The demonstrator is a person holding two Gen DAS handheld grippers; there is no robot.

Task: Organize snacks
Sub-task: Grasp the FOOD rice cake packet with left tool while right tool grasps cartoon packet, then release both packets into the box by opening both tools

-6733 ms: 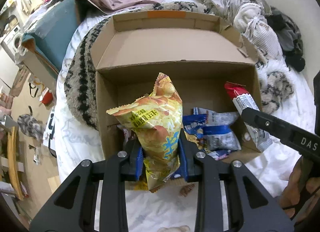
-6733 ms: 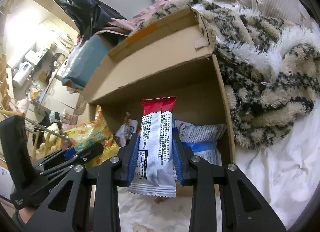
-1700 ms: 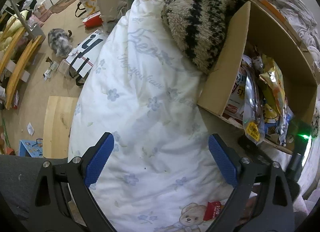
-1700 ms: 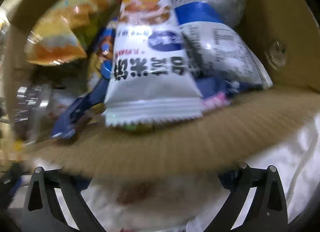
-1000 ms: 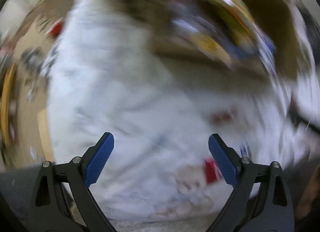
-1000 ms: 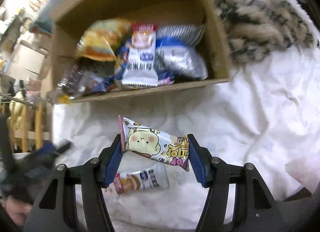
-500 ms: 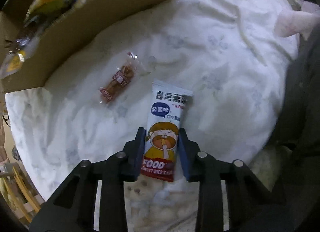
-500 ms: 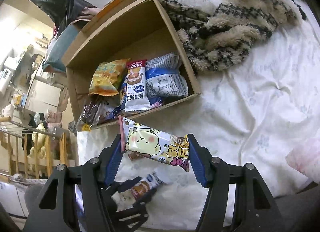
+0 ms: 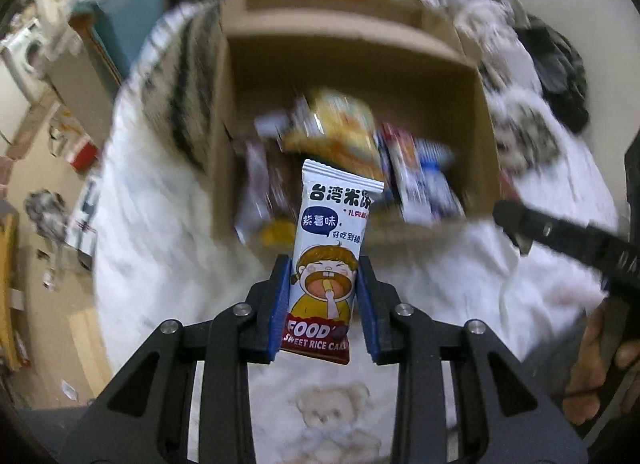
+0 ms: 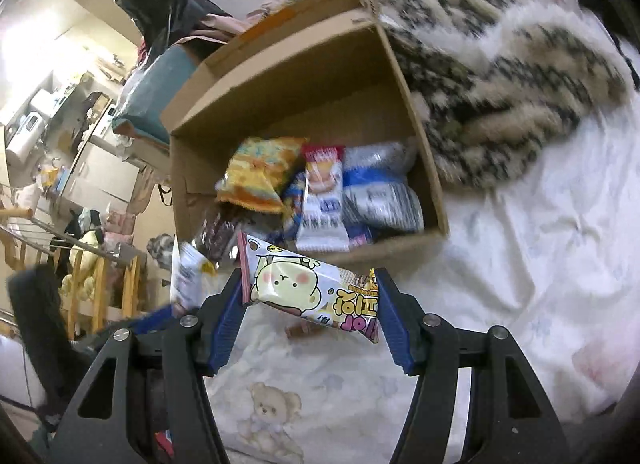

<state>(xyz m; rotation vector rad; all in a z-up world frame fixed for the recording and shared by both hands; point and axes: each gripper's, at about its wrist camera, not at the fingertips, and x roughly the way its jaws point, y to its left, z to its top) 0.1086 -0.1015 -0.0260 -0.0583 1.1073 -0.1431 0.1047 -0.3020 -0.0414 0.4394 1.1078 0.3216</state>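
My left gripper is shut on a white sweet rice cake packet with a cartoon child on it, held upright above the bed just short of the cardboard box. My right gripper is shut on a cookie packet with a cartoon bear, held crosswise before the same box. The box holds several snacks: a yellow chip bag, a red-topped white packet and a blue and silver bag. The left gripper with its packet shows low at the left of the right wrist view.
The box lies on a white bedspread with a teddy bear print. A small brown snack lies on the bedspread under my right gripper. A furry striped blanket lies against the box's right side. The bed edge drops to the floor at the left.
My left gripper lifted the rice cake packet off the bedspread and swung it up toward the box. My right gripper carried the cookie packet closer to the box.
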